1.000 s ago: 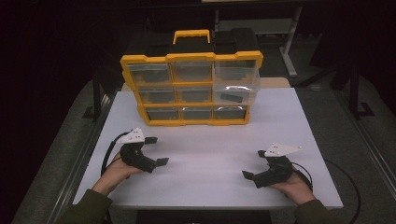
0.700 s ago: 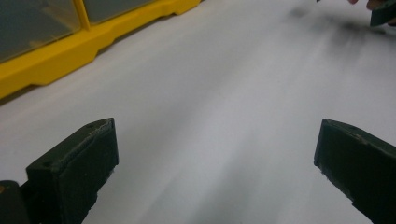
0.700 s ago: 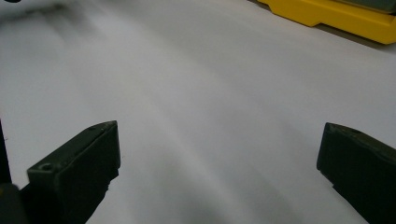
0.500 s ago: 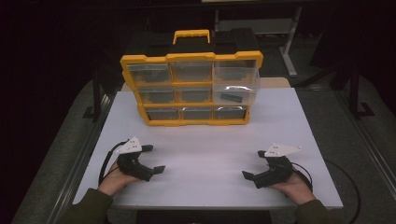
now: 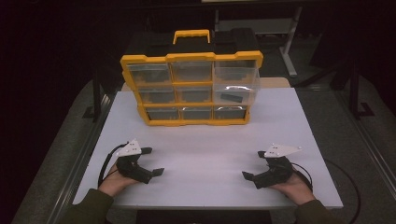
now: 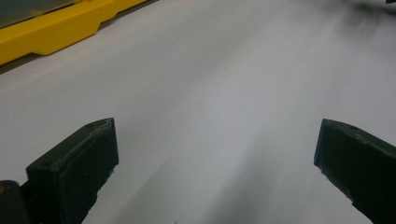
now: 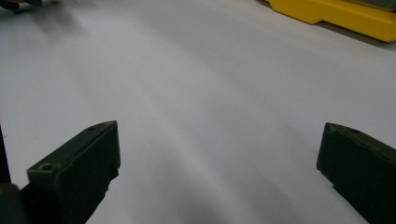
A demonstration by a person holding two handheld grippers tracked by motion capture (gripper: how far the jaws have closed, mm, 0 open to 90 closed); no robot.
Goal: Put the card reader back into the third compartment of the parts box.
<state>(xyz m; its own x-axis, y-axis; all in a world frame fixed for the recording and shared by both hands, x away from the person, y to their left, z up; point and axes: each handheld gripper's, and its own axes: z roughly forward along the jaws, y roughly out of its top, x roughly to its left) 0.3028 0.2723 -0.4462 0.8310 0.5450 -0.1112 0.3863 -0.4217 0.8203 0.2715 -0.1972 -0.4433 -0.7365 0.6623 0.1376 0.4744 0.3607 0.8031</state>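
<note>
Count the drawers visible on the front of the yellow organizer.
9, in three rows of three on the yellow organizer. Eight sit flush; the middle-row right drawer is pulled out toward the person and holds a dark item, hiding part of its neighbors. None seem hidden.

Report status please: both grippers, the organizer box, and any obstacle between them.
Left gripper open, empty. Right gripper open, empty. Yellow organizer upright at table's far side, one right drawer pulled out. White table between bare, nothing blocking.
</note>
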